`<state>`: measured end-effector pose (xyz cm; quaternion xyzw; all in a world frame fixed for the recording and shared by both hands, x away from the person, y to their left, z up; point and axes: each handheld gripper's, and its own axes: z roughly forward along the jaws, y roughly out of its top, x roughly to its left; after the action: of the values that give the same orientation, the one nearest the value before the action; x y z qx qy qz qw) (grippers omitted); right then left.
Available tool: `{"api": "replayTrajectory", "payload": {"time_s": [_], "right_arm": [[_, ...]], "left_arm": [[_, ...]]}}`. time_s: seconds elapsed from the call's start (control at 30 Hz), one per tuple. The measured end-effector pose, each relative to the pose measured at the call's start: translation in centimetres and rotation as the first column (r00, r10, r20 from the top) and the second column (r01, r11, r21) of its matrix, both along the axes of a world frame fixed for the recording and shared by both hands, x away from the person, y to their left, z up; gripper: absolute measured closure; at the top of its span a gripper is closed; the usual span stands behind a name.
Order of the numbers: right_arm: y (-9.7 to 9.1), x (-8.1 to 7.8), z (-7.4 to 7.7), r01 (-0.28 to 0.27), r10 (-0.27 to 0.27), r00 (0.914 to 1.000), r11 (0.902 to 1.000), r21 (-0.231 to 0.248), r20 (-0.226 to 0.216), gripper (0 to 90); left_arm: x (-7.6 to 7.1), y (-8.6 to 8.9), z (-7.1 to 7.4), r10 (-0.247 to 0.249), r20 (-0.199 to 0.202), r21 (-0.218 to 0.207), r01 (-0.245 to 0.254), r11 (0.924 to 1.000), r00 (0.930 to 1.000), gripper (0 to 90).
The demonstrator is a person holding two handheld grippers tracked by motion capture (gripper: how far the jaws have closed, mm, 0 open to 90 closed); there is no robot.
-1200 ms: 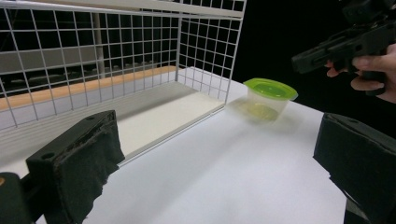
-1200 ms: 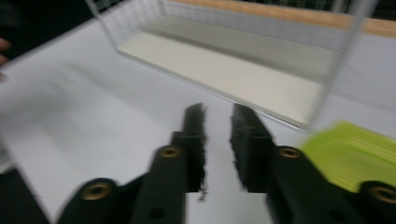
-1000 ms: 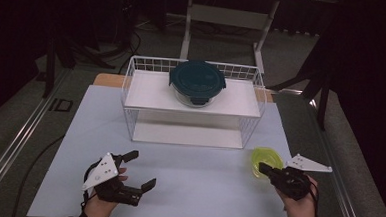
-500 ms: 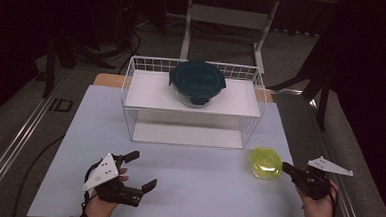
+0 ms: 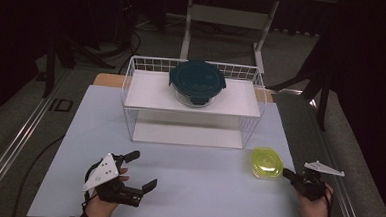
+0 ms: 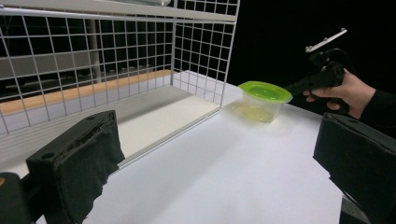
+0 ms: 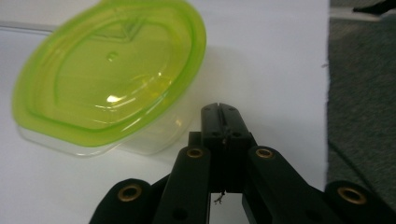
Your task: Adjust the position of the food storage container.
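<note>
- Drawing my right tongs (image 5: 289, 172) back from the green-lidded container (image 5: 266, 163): a second ago they sat against its right side, half a second ago they had pulled away to the right, and now they sit low near the desk's (image 5: 197, 189) right edge, tips aimed at the tub.
- Right tongs, state: jaws pressed together with nothing between them, as the right gripper view (image 7: 219, 112) shows; tips just beside the tub wall, not touching as far as I can tell.
- Green-lidded container, location: standing on the desk, lid on, just off the front right corner of the wire rack (image 5: 193, 103); its place matches the earlier frames.
- Left tongs (image 5: 141, 170), state: jaws wide apart, empty, parked on the near left of the desk, unmoved over the second.
- Dark round lidded dish (image 5: 197, 82): on the rack's upper shelf, untouched.
- Judgement: the tub looks released, so this placement appears finished; a fresh grasp would need the right jaws spread first.
</note>
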<state>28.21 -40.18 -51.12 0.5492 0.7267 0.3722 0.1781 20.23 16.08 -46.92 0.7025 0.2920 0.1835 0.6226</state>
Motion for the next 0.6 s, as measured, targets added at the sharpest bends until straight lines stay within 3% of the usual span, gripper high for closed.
{"api": "replayTrajectory", "payload": {"time_s": [0.47, 0.53, 0.6], "right_arm": [[2.2, 0.2, -1.1, -0.076, 0.076, 0.9962, 0.9970, 0.016, -0.042, 90.0], [3.3, 0.1, -1.3, -0.120, 0.120, 0.9913, 0.9928, 0.005, -0.055, 90.0], [3.3, 0.3, -1.3, -0.113, 0.113, 0.9921, 0.9936, -0.002, -0.055, 90.0]], "left_arm": [[0.0, -0.1, 0.0, 0.001, 0.001, 0.005, -0.001, 1.0000, 1.0000, 1.3], [-0.1, -0.1, 0.0, 0.000, 0.001, 0.006, 0.000, 1.0000, 1.0000, 1.3], [-0.1, 0.0, 0.0, 0.000, 0.000, 0.003, 0.000, 1.0000, 1.0000, 1.3]]}}
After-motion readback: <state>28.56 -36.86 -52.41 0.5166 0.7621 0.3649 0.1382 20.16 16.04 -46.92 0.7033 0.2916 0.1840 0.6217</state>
